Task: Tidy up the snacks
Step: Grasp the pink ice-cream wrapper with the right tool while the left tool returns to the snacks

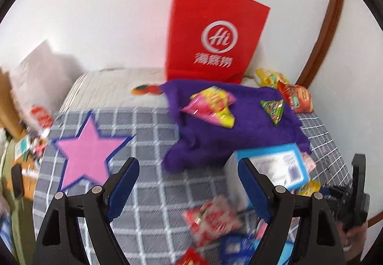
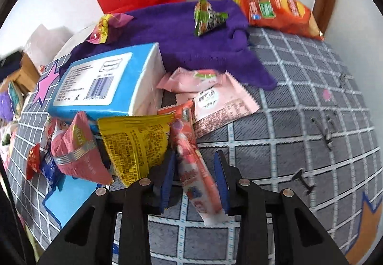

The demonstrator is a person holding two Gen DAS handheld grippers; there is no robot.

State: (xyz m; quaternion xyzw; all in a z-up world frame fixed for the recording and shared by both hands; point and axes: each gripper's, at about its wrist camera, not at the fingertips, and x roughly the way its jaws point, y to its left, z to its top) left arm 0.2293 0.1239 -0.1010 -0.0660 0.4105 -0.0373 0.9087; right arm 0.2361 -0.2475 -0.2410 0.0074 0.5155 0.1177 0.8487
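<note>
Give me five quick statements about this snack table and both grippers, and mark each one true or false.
1. The left gripper stands open with nothing between its fingers. True.
2. The right gripper has a long pink stick packet between its fingers. True.
3. The small green triangular packet lies on the bare checked cloth. False: it lies on the purple towel.
4. The red paper bag lies flat on the table. False: it stands upright against the white wall.
5. The blue and white box sits in front of the purple towel, with a yellow packet by its near edge. True.
</note>
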